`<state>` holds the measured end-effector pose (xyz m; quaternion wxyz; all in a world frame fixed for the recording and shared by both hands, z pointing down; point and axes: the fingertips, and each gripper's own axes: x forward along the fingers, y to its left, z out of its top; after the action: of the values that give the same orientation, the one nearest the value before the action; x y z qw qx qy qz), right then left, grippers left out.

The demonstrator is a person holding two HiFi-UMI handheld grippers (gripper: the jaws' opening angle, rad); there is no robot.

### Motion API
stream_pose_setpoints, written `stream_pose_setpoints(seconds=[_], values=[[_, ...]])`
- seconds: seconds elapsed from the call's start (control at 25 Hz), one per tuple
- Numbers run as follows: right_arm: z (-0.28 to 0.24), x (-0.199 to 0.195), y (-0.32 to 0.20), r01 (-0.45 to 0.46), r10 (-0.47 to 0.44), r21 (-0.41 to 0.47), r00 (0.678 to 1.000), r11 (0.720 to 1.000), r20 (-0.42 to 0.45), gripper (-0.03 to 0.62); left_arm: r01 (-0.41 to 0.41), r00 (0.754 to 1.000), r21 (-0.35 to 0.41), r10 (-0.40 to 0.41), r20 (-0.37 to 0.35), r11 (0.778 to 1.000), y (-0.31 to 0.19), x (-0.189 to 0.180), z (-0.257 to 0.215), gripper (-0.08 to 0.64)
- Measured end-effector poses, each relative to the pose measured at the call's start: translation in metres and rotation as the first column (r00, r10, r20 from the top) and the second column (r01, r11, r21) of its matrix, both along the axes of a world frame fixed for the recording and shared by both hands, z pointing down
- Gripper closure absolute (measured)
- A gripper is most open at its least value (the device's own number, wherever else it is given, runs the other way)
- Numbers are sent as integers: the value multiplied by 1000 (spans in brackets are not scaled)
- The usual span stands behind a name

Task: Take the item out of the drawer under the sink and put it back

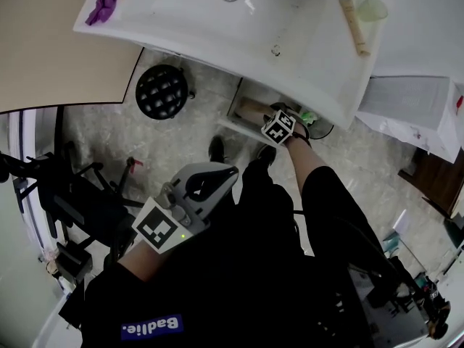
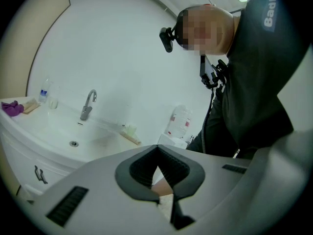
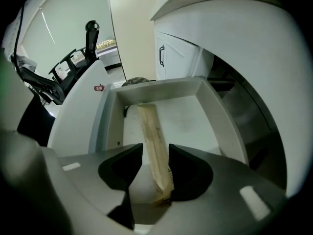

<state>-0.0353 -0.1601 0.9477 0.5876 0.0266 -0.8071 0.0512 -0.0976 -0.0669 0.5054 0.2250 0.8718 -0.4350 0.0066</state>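
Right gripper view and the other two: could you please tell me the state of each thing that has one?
White drawer under the white sink basin: pulled open.
Long tan paper packet: resting in the drawer.
Right gripper: open, the packet between its fingers.
Left gripper: shut, nothing in it.
White cabinet door with dark handle: closed.
Curved metal tap: no water running.
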Motion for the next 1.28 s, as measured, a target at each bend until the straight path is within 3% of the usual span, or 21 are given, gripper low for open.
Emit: stream_pose_setpoints(seconds=[0.32, 0.52, 0.76, 1.28], values=[[24, -4, -1, 44, -46, -29, 998, 999, -53, 433, 7, 1000, -42, -7, 10, 999, 17, -7, 16, 554], [34, -3, 0, 7, -11, -51, 997, 999, -78, 433, 20, 1000, -72, -19, 15, 997, 29, -11, 25, 554], [27, -2, -7, -24, 22, -18, 997, 1000, -78, 520, 24, 1000, -79, -24, 6, 997, 35, -11, 25, 554], [-43, 5, 5, -86, 86, -6, 996, 996, 11, 540, 18, 1000, 6, -18, -16, 1000, 34, -5, -12, 554]])
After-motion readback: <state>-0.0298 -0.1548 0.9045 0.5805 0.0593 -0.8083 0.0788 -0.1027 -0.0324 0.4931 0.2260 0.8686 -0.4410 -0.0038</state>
